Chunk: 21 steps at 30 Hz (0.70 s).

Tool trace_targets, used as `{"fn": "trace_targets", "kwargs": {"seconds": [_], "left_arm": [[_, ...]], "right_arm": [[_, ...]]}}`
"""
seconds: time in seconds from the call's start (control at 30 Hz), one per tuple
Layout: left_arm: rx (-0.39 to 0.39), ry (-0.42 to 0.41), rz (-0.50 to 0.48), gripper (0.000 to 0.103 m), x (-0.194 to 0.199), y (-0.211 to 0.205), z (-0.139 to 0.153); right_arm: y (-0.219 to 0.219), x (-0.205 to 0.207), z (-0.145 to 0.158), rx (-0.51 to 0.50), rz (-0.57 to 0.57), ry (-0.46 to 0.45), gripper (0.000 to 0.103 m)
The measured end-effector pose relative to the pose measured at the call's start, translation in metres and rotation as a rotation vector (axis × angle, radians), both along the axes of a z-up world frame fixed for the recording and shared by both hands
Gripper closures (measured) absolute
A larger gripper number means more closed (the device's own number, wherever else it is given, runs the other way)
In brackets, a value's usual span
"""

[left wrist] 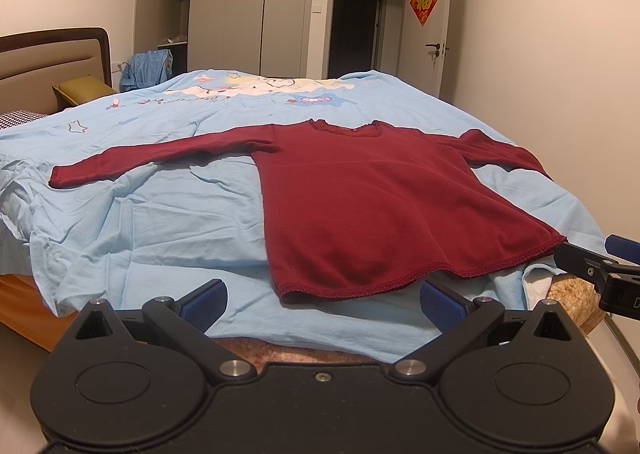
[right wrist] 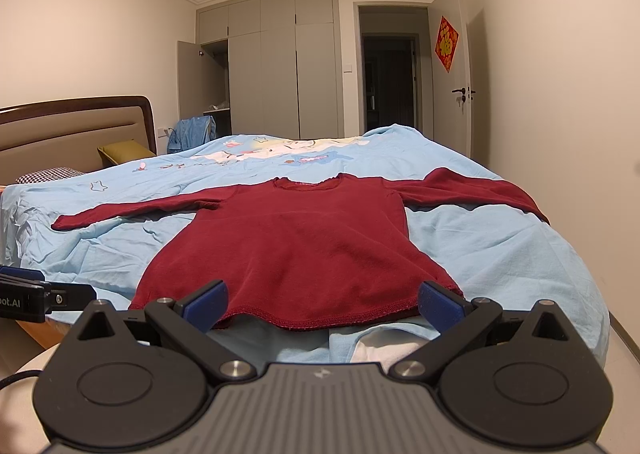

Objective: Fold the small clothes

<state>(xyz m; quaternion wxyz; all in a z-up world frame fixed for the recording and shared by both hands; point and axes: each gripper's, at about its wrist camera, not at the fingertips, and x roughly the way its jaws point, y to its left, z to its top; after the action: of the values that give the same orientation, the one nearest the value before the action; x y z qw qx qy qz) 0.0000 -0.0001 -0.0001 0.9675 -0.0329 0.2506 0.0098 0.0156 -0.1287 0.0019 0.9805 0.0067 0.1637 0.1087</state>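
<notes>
A wardrobe (right wrist: 280,65) with one door open stands behind the bed (right wrist: 500,254).

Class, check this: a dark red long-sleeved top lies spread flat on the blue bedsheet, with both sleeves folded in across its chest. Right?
Not quite. Both wrist views show the top spread flat on the bedsheet, but its sleeves stretch straight out to either side, not folded in.

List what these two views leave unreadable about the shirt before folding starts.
- Right sleeve cuff: left wrist view, drops past the bed's edge.
- Same cuff: right wrist view, likewise past the edge.
- Neckline label: too small in both.
- Shirt underside: hidden, lying flat.
</notes>
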Motion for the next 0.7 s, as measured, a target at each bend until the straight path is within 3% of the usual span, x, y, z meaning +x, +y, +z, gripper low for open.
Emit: {"fn": "trace_targets", "kwargs": {"seconds": [0.7], "left_arm": [[0.000, 0.001, 0.000, 0.001, 0.0000, 0.0000, 0.0000]], "right_arm": [[0.0013, 0.0000, -0.0017, 0.001, 0.004, 0.008, 0.000]]}}
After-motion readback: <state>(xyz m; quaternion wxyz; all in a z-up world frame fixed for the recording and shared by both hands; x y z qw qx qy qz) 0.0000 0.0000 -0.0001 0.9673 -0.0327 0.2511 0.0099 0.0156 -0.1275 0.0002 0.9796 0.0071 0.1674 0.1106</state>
